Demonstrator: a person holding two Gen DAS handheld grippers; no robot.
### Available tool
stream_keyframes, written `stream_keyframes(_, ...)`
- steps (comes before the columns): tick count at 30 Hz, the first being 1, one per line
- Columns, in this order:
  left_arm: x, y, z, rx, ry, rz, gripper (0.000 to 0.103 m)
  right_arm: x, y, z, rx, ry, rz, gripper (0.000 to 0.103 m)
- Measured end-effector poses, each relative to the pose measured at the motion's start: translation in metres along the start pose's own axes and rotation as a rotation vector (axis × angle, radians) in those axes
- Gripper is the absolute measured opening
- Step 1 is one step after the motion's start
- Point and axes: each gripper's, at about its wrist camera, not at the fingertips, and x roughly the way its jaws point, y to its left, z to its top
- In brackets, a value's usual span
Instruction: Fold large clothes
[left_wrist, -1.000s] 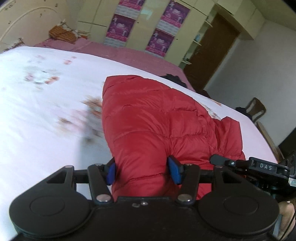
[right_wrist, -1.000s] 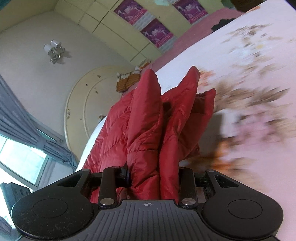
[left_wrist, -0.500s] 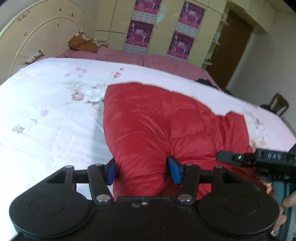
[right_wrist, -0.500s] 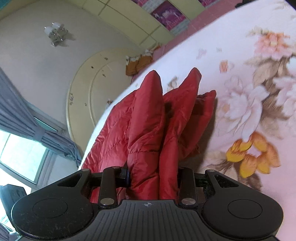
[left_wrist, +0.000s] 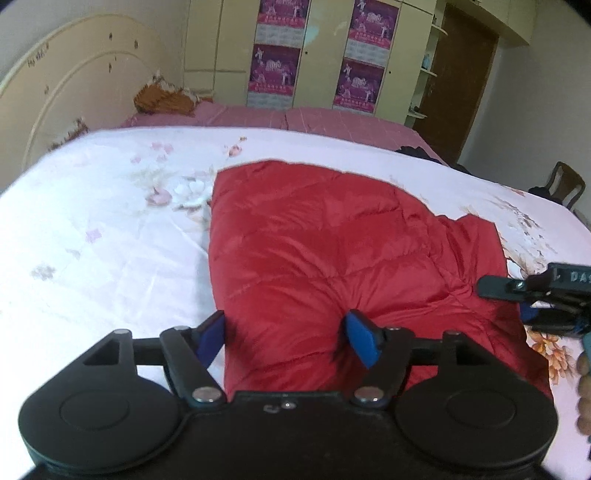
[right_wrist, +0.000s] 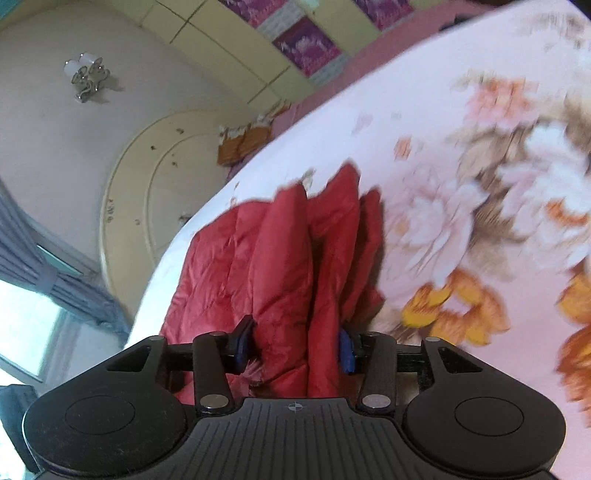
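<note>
The jacket (left_wrist: 332, 258) has its near edge tucked under the left hand-held gripper (left_wrist: 286, 338), so can't see how it ends. The right hand-held gripper (left_wrist: 546, 295) is chopped off by the frame edge. Bedspread (right_wrist: 498, 184) right of the right one's fingers is all smeared, flowers unreadable. Posters (left_wrist: 275, 70) way ahead are too small to read.

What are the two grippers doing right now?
Left gripper: opening, pads off the red jacket lying between them.
Right gripper: opening, jacket folds between its pads; contact unclear.
</note>
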Motion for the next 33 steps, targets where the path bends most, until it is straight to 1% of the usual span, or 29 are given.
stream_keyframes(3,-0.014,-0.001,0.003,0.005,-0.045,0.001,0.072,-0.017,0.016,0.002,-0.090,-0.072,-0.057,0.044)
stream_keyframes(4,-0.020,-0.001,0.004,0.007,-0.061,-0.001,0.072,-0.024,0.023,0.003,-0.133,-0.107,-0.074,0.044)
stream_keyframes(6,-0.026,-0.003,0.006,0.017,-0.081,-0.014,0.072,-0.031,0.035,0.006,-0.201,-0.142,-0.104,0.044)
stream_keyframes(8,-0.024,-0.006,0.007,0.032,-0.080,-0.034,0.069,-0.033,0.050,0.005,-0.283,-0.165,-0.116,0.042)
stream_keyframes(9,-0.022,-0.008,0.008,0.037,-0.075,-0.043,0.068,-0.030,0.057,0.003,-0.327,-0.160,-0.116,0.028)
stream_keyframes(10,-0.019,-0.010,0.008,0.040,-0.070,-0.049,0.066,-0.025,0.062,0.002,-0.351,-0.147,-0.117,0.021)
stream_keyframes(11,-0.015,-0.011,0.008,0.040,-0.068,-0.049,0.065,-0.018,0.066,0.000,-0.365,-0.135,-0.118,0.021)
stream_keyframes(14,-0.002,-0.013,0.006,0.042,-0.059,-0.044,0.063,0.007,0.071,-0.005,-0.388,-0.093,-0.139,0.021)
stream_keyframes(17,0.007,-0.016,0.002,0.067,-0.060,-0.044,0.065,0.031,0.070,-0.013,-0.424,-0.075,-0.197,0.021)
stream_keyframes(20,0.012,-0.014,0.000,0.061,-0.054,-0.059,0.065,0.053,0.058,-0.018,-0.424,-0.051,-0.253,0.021)
stream_keyframes(22,0.014,-0.014,-0.001,0.064,-0.053,-0.061,0.065,0.063,0.049,-0.022,-0.406,-0.027,-0.267,0.020)
stream_keyframes(24,0.016,-0.014,-0.002,0.073,-0.054,-0.066,0.065,0.073,0.043,-0.028,-0.425,-0.015,-0.281,0.020)
stream_keyframes(27,0.013,-0.013,-0.002,0.072,-0.053,-0.060,0.065,0.075,0.043,-0.023,-0.419,0.012,-0.286,0.020)
stream_keyframes(29,0.005,-0.013,-0.001,0.065,-0.058,-0.056,0.063,0.068,0.044,-0.015,-0.400,0.020,-0.269,0.020)
stream_keyframes(31,-0.009,-0.011,-0.004,0.053,-0.064,-0.059,0.063,0.049,0.050,-0.012,-0.366,-0.004,-0.243,0.020)
stream_keyframes(33,-0.022,-0.010,-0.010,0.042,-0.064,-0.066,0.063,0.027,0.063,-0.017,-0.384,-0.038,-0.214,0.020)
